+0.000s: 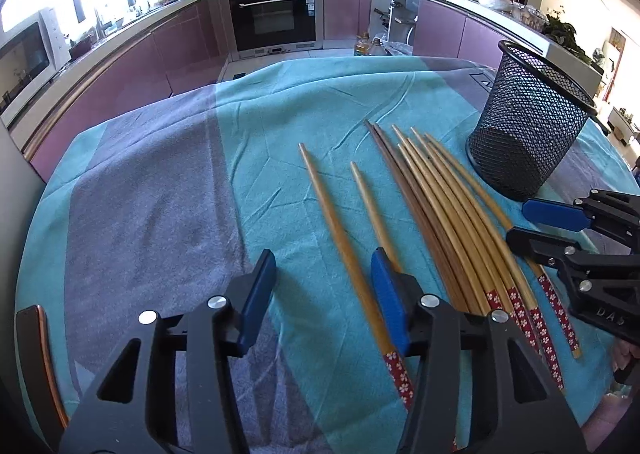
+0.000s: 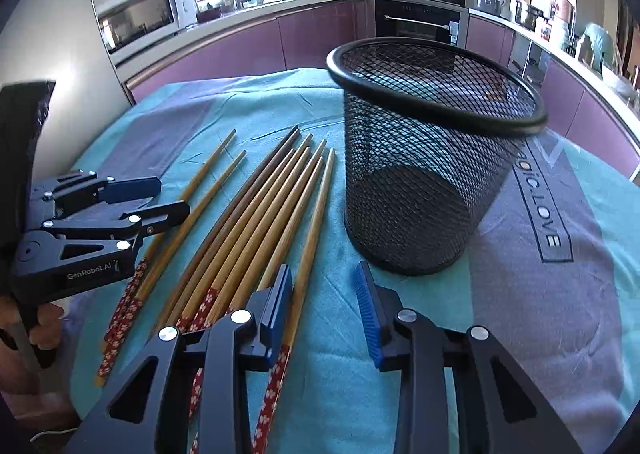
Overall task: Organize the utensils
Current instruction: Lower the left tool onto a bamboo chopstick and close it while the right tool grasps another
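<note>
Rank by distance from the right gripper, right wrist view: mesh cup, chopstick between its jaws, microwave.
1. Chopstick, between the right gripper's jaws, hard by the left finger.
2. Mesh cup, just ahead, slightly right.
3. Microwave, far counter, upper left.

left wrist: close, angled down | right wrist: same | shared: chopsticks (image 1: 448, 213), basket (image 2: 432, 157)

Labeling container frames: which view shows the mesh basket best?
Right wrist view: the black mesh basket stands close and large, whole rim, wall and empty inside visible. Left wrist view shows it smaller, near the right edge, still whole, beside the chopsticks.
</note>
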Tool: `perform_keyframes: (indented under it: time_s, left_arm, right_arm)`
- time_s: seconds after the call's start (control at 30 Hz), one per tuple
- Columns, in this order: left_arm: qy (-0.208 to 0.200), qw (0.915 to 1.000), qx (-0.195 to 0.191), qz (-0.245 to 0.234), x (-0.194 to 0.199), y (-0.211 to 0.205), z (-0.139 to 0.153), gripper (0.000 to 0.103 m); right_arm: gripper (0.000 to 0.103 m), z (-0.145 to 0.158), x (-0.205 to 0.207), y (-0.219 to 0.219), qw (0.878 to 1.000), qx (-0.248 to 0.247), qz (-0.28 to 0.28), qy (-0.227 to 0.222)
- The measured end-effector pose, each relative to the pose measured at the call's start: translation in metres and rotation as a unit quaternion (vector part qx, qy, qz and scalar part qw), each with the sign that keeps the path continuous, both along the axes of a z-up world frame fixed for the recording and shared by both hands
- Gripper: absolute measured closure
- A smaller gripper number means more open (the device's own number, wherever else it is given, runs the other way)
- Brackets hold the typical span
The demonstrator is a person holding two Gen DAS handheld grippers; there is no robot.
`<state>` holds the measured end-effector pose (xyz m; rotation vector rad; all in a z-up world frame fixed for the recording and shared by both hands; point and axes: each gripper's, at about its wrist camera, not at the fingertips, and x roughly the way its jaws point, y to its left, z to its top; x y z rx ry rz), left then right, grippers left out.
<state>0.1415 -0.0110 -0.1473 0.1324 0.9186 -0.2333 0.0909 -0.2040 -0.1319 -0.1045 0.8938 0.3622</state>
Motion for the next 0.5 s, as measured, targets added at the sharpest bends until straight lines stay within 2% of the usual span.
perform_keyframes:
  time_s: [0.1,0.13,0.17,0.23,0.27,0.5]
  left_arm:
    - [0.008,1.0,-0.005,-0.001,0.013,-0.003,0.003,0.069]
    - [0.01,0.9999,-0.008,-0.001,0.017,-0.007,0.005,0.072]
    - [0.013,0.9998,-0.013,-0.001,0.019,-0.008,0.006,0.076]
    - [0.017,0.9996,-0.024,0.003,0.024,-0.009,0.007,0.084]
    - [0.019,0.9993,-0.032,0.007,0.023,-0.011,0.008,0.091]
    - [0.016,0.9974,-0.067,0.02,0.01,-0.007,0.012,0.095]
  right_arm:
    - [0.078,-0.001,0.005,0.003,1.0,-0.001,-0.003,-0.001]
    - [0.083,-0.001,0.007,0.004,1.0,0.003,-0.005,0.0]
    - [0.093,-0.001,0.008,0.003,1.0,0.012,-0.005,0.005]
    - [0.097,-0.002,0.009,-0.002,1.0,0.027,-0.007,0.011]
    - [0.097,-0.002,0.009,-0.004,0.999,0.032,-0.009,0.012]
    - [0.097,0.007,-0.002,-0.012,0.998,0.066,0.003,0.001]
